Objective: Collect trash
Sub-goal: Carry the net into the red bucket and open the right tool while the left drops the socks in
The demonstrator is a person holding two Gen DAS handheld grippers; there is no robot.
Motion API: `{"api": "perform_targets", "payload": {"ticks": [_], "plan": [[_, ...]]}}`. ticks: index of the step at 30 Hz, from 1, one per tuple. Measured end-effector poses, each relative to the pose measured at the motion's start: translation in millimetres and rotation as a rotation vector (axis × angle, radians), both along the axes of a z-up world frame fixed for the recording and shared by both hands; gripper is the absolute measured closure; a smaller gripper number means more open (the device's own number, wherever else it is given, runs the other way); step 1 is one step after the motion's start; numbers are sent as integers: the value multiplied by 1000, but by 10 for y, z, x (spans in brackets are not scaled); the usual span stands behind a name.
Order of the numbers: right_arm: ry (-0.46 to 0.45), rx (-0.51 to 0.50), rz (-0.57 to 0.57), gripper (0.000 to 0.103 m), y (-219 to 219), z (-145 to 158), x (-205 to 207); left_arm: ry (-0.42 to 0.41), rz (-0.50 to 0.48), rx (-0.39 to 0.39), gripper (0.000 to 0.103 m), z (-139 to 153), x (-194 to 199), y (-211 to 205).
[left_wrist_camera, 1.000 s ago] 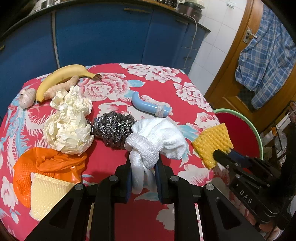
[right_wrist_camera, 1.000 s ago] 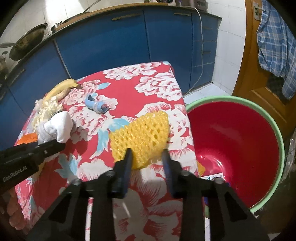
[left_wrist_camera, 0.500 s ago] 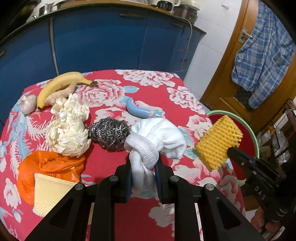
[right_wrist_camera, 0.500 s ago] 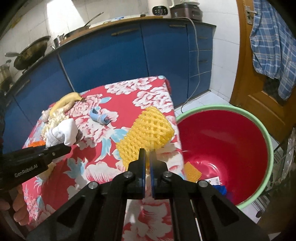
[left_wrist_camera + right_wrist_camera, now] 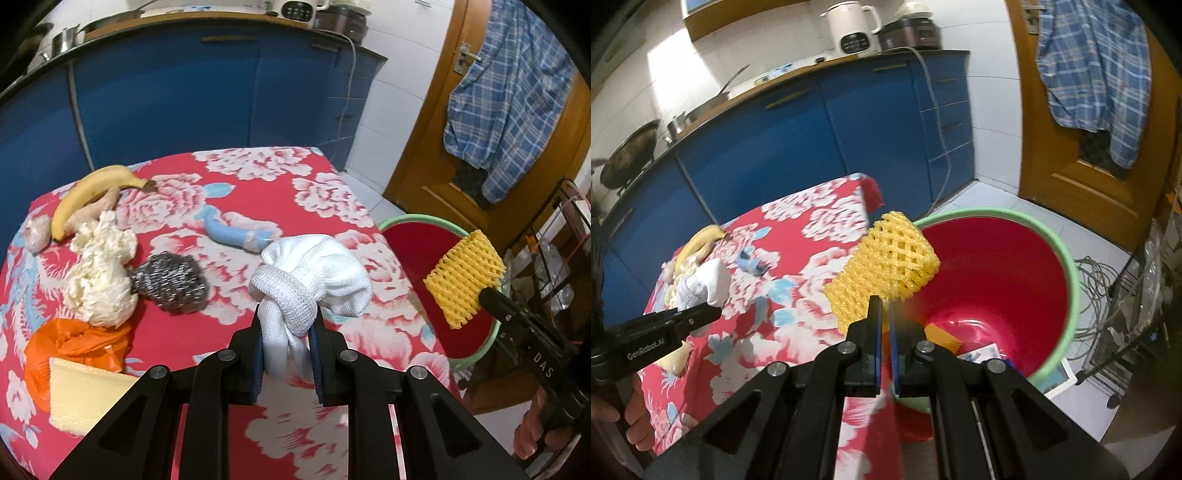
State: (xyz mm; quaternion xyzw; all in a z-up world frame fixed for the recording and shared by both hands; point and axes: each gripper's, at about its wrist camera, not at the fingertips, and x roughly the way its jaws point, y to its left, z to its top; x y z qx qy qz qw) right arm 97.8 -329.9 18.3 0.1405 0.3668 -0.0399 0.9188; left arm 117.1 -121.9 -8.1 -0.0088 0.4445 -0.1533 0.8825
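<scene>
The table [image 5: 258, 192], covered in a red floral cloth, fills the left of both views, with blue kitchen cabinets [image 5: 166, 103] behind it. Beside the table's right edge, on the floor, stands the red bucket [image 5: 1067, 266] with a green rim; a yellow foam piece and some printed packaging lie at its bottom. Your right gripper [image 5: 884, 314] has its jaws nearly together, pinching the lower edge of the yellow foam fruit net [image 5: 886, 266], which hangs in the air over the gap between the table edge and the bucket rim. Your left gripper [image 5: 286, 332] stands narrow, clamped on the tail of the knotted white sock [image 5: 314, 273], which is lifted clear above the cloth. On the table, from larger to smaller, you find: the crumpled cream paper [image 5: 99, 273], the orange plastic bag [image 5: 74, 339] with a pale yellow foam sheet [image 5: 77, 395] resting against it, the steel wool scourer [image 5: 170, 280] touching the paper, the banana [image 5: 88, 192], the ginger root [image 5: 96, 206] just beside it, a light blue curved tube [image 5: 232, 236], and a garlic bulb [image 5: 37, 232] at the far left.
</scene>
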Motion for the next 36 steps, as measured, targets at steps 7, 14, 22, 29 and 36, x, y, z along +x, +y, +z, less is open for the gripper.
{"api": "perform_targets", "payload": {"ticks": [7, 14, 22, 29, 36], "plan": [[12, 10, -86, 97, -317, -46, -98, -13, -68, 5, 82, 61, -4, -310], [48, 9, -151, 96, -550, -160, -152, -24, -140, 1, 82, 92, -21, -636], [80, 26, -179, 80, -698, -270, -183, -21, -205, 2, 82, 52, -1, -949], [82, 53, -197, 69, -793, -294, -228, -6, -246, 0, 81, -6, 20, -1172], [79, 44, -209, 69, -823, -252, -319, -7, -308, 2, 70, -47, -15, -1347]]}}
